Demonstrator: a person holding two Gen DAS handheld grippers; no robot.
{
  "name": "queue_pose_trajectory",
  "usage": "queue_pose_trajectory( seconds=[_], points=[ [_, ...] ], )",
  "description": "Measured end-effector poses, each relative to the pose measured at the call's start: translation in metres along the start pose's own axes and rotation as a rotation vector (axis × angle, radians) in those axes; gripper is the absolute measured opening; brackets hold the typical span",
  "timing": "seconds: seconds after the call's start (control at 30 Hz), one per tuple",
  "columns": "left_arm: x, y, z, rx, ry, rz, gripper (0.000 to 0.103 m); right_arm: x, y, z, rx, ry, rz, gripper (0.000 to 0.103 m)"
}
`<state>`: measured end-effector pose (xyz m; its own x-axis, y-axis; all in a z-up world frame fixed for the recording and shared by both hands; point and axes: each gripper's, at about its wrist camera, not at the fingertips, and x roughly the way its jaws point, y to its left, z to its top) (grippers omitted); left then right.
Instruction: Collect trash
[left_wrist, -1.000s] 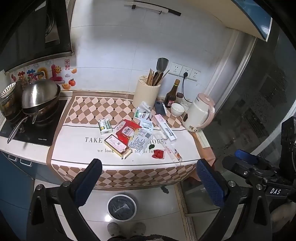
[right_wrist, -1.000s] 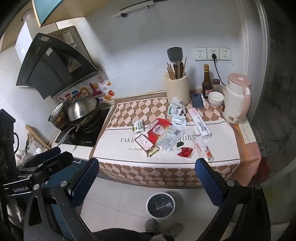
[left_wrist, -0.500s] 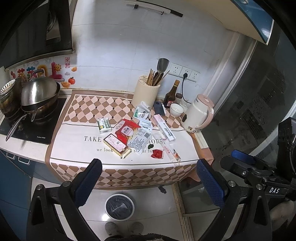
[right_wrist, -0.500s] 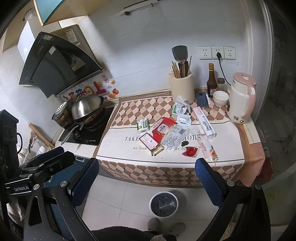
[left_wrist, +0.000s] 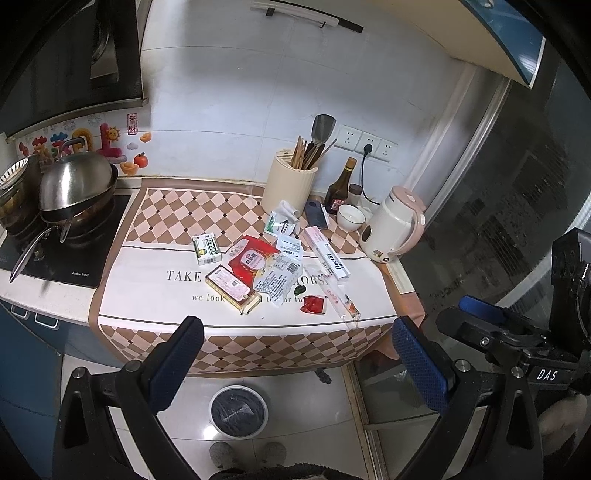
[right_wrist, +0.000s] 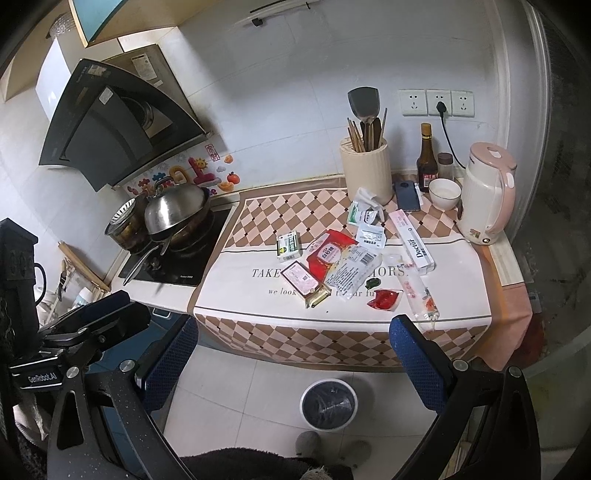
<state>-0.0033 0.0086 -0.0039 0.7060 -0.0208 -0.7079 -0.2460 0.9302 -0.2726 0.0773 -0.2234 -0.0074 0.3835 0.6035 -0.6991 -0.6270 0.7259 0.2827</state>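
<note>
Several wrappers and small boxes lie in a cluster on the counter cloth (left_wrist: 147, 295): a red packet (left_wrist: 251, 258), a green-white box (left_wrist: 207, 248), a pink box (left_wrist: 231, 286), a long Doctor box (left_wrist: 327, 251) and a red sachet (left_wrist: 313, 304). The red packet also shows in the right wrist view (right_wrist: 328, 254). A round bin with a black liner (left_wrist: 238, 410) (right_wrist: 328, 404) stands on the floor below the counter. My left gripper (left_wrist: 295, 354) and right gripper (right_wrist: 295, 354) are both open and empty, held back from the counter edge.
A wok with a steel lid (left_wrist: 75, 184) sits on the hob at the left. A utensil holder (left_wrist: 290, 188), a dark bottle (left_wrist: 341, 186), a white bowl (left_wrist: 350, 217), a phone (left_wrist: 316, 215) and a pink-white kettle (left_wrist: 395, 225) stand at the back right. A glass door (left_wrist: 517, 184) is at the right.
Both grippers have drifted slightly, so the counter shifts a little in each view. Nothing on the counter has moved and both grippers stay open.
</note>
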Motion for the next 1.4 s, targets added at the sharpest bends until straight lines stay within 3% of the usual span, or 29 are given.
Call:
queue_pose_trajectory(
  seconds=[1.4],
  points=[
    [0.002, 0.007, 0.003, -0.005, 0.019, -0.026, 0.103, 0.013, 0.006, -0.001, 0.025, 0.018, 0.033, 0.103]
  ],
)
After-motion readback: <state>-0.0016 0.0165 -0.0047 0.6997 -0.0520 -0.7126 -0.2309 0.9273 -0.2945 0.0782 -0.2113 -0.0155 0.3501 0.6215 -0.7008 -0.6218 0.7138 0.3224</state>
